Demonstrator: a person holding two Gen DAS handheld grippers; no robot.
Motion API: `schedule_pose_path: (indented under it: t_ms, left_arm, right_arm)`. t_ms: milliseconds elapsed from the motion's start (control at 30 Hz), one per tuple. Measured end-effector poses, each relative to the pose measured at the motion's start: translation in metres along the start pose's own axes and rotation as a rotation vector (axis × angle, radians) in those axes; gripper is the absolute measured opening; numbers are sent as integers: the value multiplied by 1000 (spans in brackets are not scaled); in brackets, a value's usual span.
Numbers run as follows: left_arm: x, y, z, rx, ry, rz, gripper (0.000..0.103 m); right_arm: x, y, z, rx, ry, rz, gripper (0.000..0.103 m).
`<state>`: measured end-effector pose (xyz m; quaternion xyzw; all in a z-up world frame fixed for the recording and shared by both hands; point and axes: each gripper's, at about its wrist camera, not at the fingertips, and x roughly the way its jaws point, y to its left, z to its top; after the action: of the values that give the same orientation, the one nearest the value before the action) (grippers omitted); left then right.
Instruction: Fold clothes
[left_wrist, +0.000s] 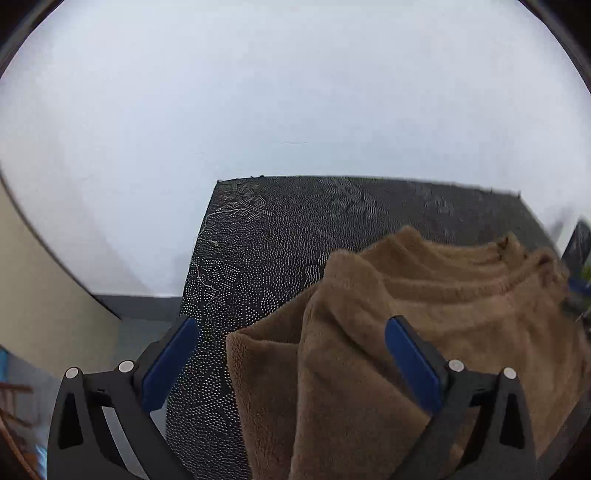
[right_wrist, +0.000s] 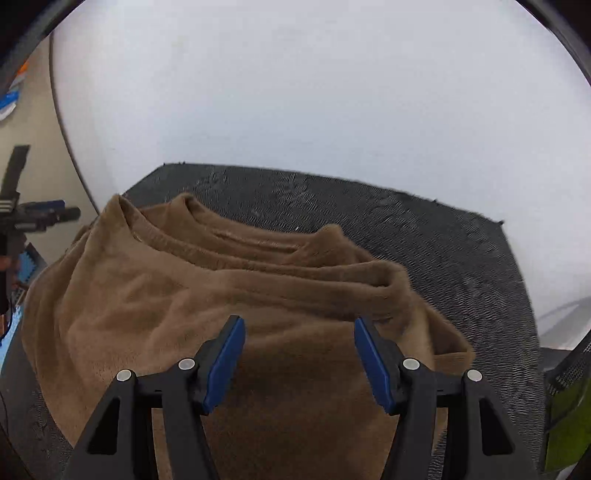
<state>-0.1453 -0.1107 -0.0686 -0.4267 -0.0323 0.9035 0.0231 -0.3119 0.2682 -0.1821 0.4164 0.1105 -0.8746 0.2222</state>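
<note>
The brown fleece garment lies bunched on a dark patterned mat that covers part of the pale bench, its ribbed neckline turned toward the far edge of the mat. The left claw is spread wide with nothing gripped; its left blue pad sits over bare mat, while the right pad is over the fleece, and a folded edge of the cloth lies below the gap without being pinched. On the other side, the right claw is part open, hanging above the middle of the garment, blue fingers clear of the fabric, nothing clamped. From the right wrist view, soft folds of the brown garment run across beneath the neckline, and the garment's right edge droops onto the mat.
</note>
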Motion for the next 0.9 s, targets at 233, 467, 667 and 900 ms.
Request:
schedule_pose_path:
  t_ms: [233, 467, 667, 900]
  left_arm:
    - [0, -56, -14, 200, 87, -152, 102]
    - [59, -88, -34, 314, 237, -116, 102]
    - [87, -68, -17, 214, 219, -41, 103]
    - [83, -69, -19, 202, 221, -55, 103]
  right_arm:
    - [48, -7, 9, 54, 128, 27, 63]
    - [70, -18, 11, 99, 143, 29, 63]
    - [77, -23, 21, 100, 109, -3, 63]
    - [76, -29, 21, 130, 78, 2, 63]
